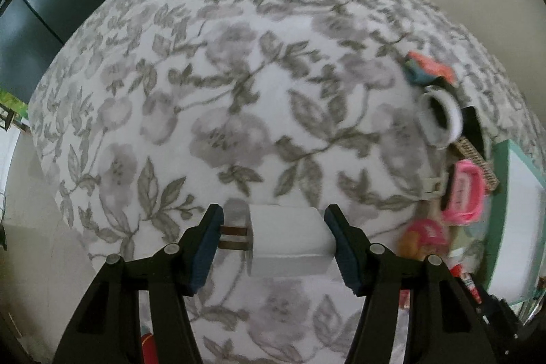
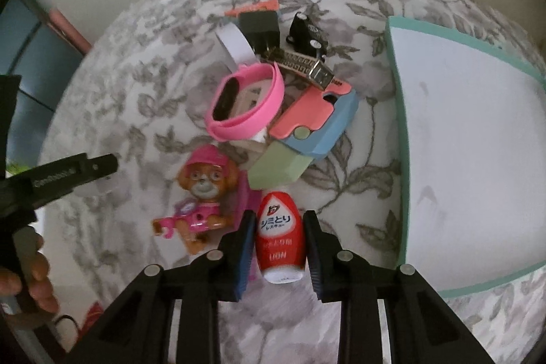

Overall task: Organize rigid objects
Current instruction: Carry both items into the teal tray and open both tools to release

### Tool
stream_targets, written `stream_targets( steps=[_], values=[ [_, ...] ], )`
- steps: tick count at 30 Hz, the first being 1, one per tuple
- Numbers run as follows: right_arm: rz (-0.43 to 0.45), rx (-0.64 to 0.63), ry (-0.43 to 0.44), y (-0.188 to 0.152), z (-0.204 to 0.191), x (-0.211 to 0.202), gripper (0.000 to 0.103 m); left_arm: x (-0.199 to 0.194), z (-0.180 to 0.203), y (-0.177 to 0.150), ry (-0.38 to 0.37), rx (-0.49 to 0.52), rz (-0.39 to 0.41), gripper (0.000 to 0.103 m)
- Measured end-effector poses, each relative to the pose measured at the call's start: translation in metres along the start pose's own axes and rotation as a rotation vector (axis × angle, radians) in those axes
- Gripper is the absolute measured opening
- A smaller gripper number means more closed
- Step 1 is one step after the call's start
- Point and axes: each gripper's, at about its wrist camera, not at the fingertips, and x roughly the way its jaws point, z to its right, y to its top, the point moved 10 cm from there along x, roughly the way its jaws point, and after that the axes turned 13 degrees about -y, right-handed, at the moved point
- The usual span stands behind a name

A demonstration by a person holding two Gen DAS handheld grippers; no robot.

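Note:
My left gripper [image 1: 273,237] is shut on a white plug-in charger [image 1: 290,241]. One pad bears on its two metal prongs and the other on its end, and it hangs above the floral tablecloth [image 1: 239,91]. My right gripper [image 2: 279,227] is shut on a small red bottle with a white cap [image 2: 280,241], white print on its label. Just left of the bottle lies a toy dog in a pink cap [image 2: 204,193]. Behind it is a pile: a pink wristband [image 2: 245,98], a pastel case [image 2: 314,115], a black charger [image 2: 259,26] and a black toy car [image 2: 307,29].
A flat white tray with a teal rim [image 2: 392,57] lies to the right of the pile. A white ring [image 1: 440,118] and the pink wristband [image 1: 464,193] show at the right of the left wrist view. A hand [image 2: 37,278] shows at the right wrist view's left edge.

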Motion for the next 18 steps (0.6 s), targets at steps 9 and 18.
stream_targets(
  steps=[9, 18],
  values=[
    [0.050, 0.110, 0.090, 0.001, 0.020, -0.037, 0.030, -0.039, 0.065, 0.007, -0.080, 0.083, 0.075, 0.063],
    [0.174, 0.183, 0.004, 0.022, 0.064, -0.066, 0.030, -0.049, 0.144, 0.011, -0.193, 0.205, 0.084, 0.063]
  ],
)
